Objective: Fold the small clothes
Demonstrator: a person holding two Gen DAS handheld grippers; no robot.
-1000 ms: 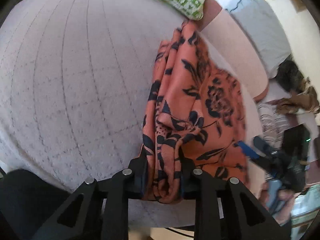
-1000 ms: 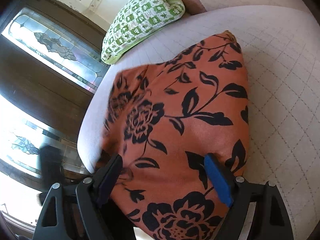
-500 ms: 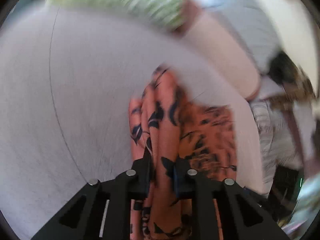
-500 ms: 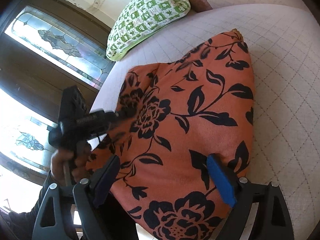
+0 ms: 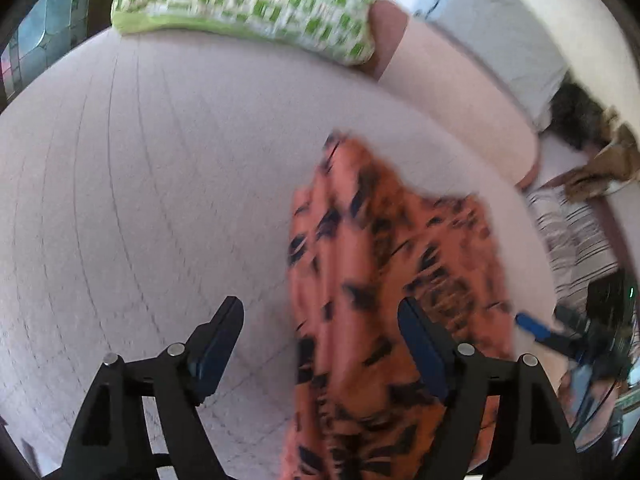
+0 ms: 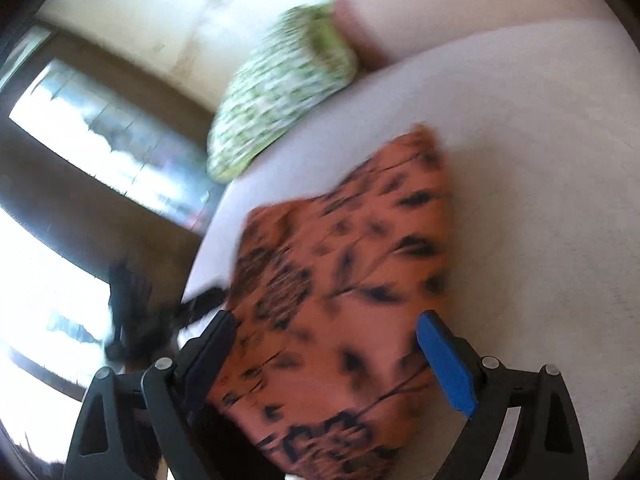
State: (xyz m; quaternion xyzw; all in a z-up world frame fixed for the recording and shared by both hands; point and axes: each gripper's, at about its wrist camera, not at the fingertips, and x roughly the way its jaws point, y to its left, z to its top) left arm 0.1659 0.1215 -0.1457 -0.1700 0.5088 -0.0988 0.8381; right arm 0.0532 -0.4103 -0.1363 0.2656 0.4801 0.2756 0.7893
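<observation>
In the left wrist view the left gripper stands spread wide, gripping nothing — broad bare pale quilted bedspread fills the frame's left and centre. The orange floral garment lies right of centre, its near edge running off the bottom. A green checked pillow sits along the top. In the right wrist view the right gripper is also spread, garment between its fingers, bare bedspread at right

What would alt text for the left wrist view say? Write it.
The open left gripper hovers over an orange cloth with black floral print, lying bunched on a pale quilted bed surface. A green-and-white patterned pillow lies at the far edge; the image is motion-blurred.
</observation>
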